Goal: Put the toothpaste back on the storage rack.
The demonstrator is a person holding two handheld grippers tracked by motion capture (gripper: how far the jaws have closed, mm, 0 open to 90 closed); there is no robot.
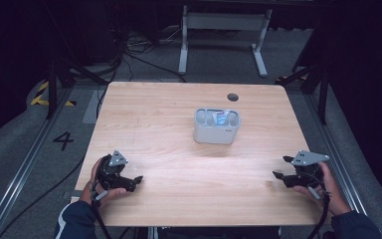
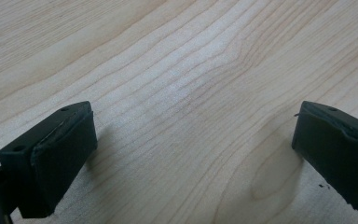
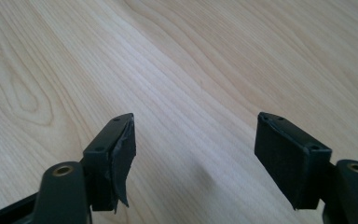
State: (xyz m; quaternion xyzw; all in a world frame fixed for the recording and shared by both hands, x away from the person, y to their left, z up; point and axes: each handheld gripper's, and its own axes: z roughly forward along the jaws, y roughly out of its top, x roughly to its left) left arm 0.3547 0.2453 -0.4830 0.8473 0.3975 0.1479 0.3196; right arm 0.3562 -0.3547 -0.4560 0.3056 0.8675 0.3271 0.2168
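A grey plastic caddy (image 1: 217, 127) stands near the middle of the wooden table (image 1: 179, 114), with something blue and white inside one of its compartments. My left gripper (image 1: 138, 179) rests low at the near left of the table, well short of the caddy, and its jaws stand wide apart over bare wood (image 2: 193, 126). My right gripper (image 1: 278, 168) sits at the near right edge, pointing left. Its jaws are apart, and between them lies nothing but wood grain (image 3: 196, 140).
A dark round grommet (image 1: 233, 96) sits in the table near the far edge. Beyond the table are a white desk frame (image 1: 224, 30), cables on the floor and a floor marking "4" (image 1: 63, 140). Metal rails run along both sides.
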